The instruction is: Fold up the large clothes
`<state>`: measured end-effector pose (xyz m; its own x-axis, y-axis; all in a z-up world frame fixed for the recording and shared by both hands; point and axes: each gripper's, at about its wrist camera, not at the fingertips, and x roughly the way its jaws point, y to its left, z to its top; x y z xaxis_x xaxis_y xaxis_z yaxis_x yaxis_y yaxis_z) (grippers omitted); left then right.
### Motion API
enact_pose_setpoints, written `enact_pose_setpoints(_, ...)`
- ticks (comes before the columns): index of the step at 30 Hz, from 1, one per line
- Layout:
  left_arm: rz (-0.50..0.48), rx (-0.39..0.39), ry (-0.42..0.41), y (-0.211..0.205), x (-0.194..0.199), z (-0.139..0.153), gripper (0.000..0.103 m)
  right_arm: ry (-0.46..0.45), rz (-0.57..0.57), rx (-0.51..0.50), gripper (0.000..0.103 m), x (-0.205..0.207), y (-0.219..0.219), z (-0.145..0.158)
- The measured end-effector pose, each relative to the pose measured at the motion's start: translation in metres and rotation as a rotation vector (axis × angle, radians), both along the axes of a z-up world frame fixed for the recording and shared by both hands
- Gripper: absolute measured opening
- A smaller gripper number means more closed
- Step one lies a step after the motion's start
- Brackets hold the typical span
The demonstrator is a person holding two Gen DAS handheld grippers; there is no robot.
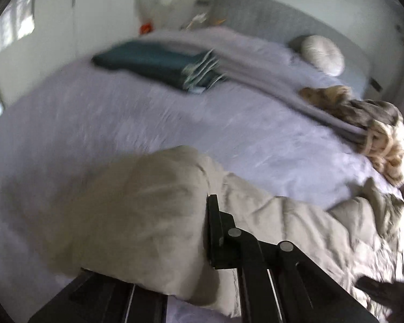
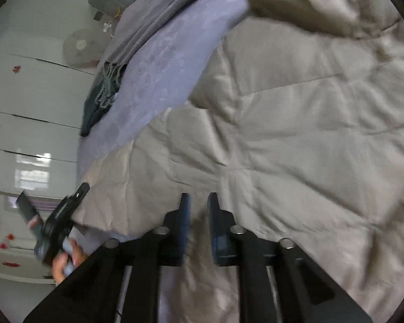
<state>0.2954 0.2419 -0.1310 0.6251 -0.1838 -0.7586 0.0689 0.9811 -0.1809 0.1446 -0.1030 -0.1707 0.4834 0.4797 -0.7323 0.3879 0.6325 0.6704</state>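
While the left gripper [image 1: 202, 231] pinches the beige quilted coat [image 1: 137, 210], the right gripper's [image 2: 198, 215] fingers stand nearly closed — gripping nothing.

The left gripper's [image 1: 202, 231] left finger is buried under a bulge of the beige quilted coat [image 1: 126, 215], so only one finger is seen. The far bed clutter is smeared by motion blur. The coat is cut off by the right wrist frame edge, and the pad contact of the right gripper [image 2: 199, 215] cannot be made out.
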Motion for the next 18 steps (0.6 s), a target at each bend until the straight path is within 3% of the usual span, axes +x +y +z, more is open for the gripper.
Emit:
enact_pose_setpoints(4, -0.096, -0.037, -0.086, -0.018, -0.019, 0.038, 0.009, -0.023, 0.006, 0.098, 0.013, 0.023, 0.016, -0.025)
enact_pose_setpoints(10, -0.296, -0.119, -0.123, -0.085, -0.042, 0.073, 0.008, 0.068, 0.032, 0.176, 0.007, 0.033, 0.039, -0.079)
enact_pose_setpoints(14, -0.406, -0.160, -0.115, -0.156, -0.061, 0.079, 0.008, 0.069, 0.123, 0.199, 0.007, 0.031, 0.042, -0.078)
enact_pose_setpoints(18, -0.524, -0.173, -0.088, -0.236, -0.083, 0.076, 0.008, 0.055, 0.126, 0.199, 0.007, 0.000, 0.007, -0.062)
